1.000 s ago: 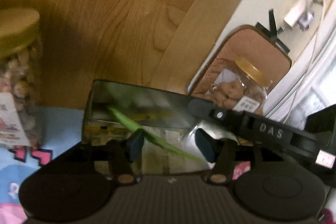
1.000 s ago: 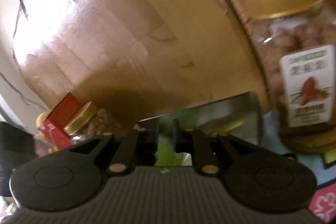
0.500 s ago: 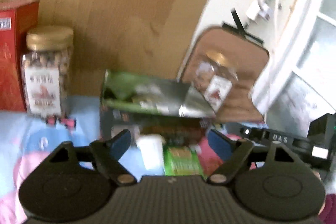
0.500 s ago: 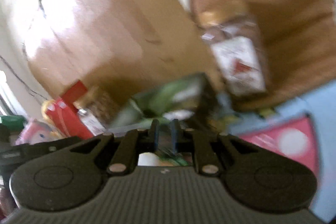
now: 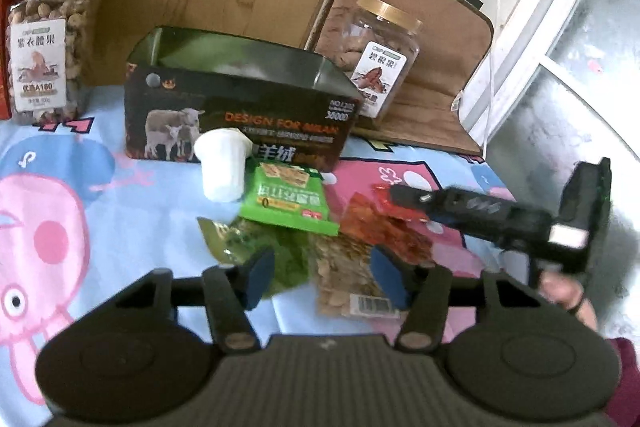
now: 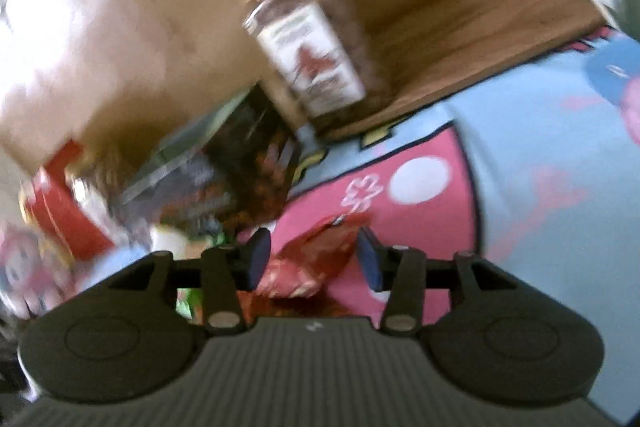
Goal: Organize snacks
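1. Scene: the table point(image 5: 132, 227), under a cartoon-print cloth, carries an open dark box point(image 5: 236, 115) with loose snacks lying just in front of it: a white cup point(image 5: 222, 165), a green packet point(image 5: 286, 201), a clear packet of green snack point(image 5: 256, 247), a clear packet of pale crisps point(image 5: 348, 279) and a red packet point(image 5: 384, 227). Two nut jars stand behind, one at the left point(image 5: 50, 43), one on a brown board point(image 5: 380, 55).

2. Left gripper point(image 5: 322, 273): jaws part-way apart and closing. They frame the seam between the green-snack packet and the pale-crisp packet; no pad is seen pressing either one.

3. Right gripper point(image 6: 310, 257): jaws part-way apart and opening. The red packet point(image 6: 316, 259) lies between them, apparently untouched; the view is blurred, so contact cannot be ruled out.

4. Step in hand, as judged: each gripper is lining up on one loose packet for transfer into the box.

5. Recommended practice:
   - Settle the left gripper on one packet only; straddling two risks dragging both.
   - Take the packet by a flat sealed edge; crinkly film is likely to slip.
   - Slow the right hand before closing; the blur suggests haste.
   - Keep the two grippers apart; they work close together over the same pile.

6. Task standing: the loose snacks remain on the table, outside the box.
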The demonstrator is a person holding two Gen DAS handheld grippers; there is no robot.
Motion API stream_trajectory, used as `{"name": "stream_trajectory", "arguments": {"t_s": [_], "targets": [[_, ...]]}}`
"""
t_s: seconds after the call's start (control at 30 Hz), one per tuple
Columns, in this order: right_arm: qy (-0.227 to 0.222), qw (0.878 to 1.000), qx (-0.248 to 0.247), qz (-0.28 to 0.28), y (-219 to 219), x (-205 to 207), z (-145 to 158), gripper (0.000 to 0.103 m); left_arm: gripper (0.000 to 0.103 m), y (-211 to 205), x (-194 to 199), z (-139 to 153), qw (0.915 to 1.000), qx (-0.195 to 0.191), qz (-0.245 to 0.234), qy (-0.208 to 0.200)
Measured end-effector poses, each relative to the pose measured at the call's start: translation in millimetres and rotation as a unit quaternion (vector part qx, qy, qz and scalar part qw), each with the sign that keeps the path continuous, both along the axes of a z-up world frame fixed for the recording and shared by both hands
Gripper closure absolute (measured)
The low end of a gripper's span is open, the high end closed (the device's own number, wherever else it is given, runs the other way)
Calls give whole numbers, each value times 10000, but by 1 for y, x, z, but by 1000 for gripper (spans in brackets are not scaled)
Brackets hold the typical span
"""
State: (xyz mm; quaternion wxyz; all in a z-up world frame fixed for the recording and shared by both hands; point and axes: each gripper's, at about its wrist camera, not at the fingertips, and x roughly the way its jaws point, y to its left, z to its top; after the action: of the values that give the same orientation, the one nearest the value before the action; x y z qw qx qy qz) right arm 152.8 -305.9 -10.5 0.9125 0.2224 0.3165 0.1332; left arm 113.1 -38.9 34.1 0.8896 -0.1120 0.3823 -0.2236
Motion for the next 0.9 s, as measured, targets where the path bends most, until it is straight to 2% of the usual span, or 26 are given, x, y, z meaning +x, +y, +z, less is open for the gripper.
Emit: {"name": "stream_trajectory", "arguments": {"t_s": [0.03, 0.07, 0.17, 0.3, 0.4, 0.57, 0.7, 0.8, 0.9], "targets": [[-101, 9998, -198, 17, 7, -2, 0, 58, 52, -1, -2, 0, 10000, -11, 7, 12], [-128, 9994, -310, 101, 12, -6, 2, 69, 53, 0, -4, -1, 10000, -33, 6, 24], [-191, 9988, -129, 438, 22, -18, 6, 71, 55, 6, -13, -1, 9999, -140, -10, 49], [-771, 9915, -106, 1039, 44, -55, 28, 71, 55, 29, -30, 3, 9988, -495, 58, 0], [-999, 9822, -246, 1574, 70, -83, 33, 71, 55, 51, -44, 2, 9972, -734, 172, 21], [-933, 9660, -556, 2345, 117, -110, 18, 71, 54, 71, -62, -9, 9966, -720, 338, 216], [-1027, 9495, -1033, 2778, 150, -125, 12, 70, 54, 76, -68, -20, 9962, -682, 383, 383], [-902, 9443, -1209, 2924, 161, -126, 4, 65, 54, 78, -68, -28, 9956, -667, 426, 498], [-963, 9447, -1267, 2867, 160, -128, 1, 59, 54, 81, -72, -32, 9952, -675, 496, 506]]}}
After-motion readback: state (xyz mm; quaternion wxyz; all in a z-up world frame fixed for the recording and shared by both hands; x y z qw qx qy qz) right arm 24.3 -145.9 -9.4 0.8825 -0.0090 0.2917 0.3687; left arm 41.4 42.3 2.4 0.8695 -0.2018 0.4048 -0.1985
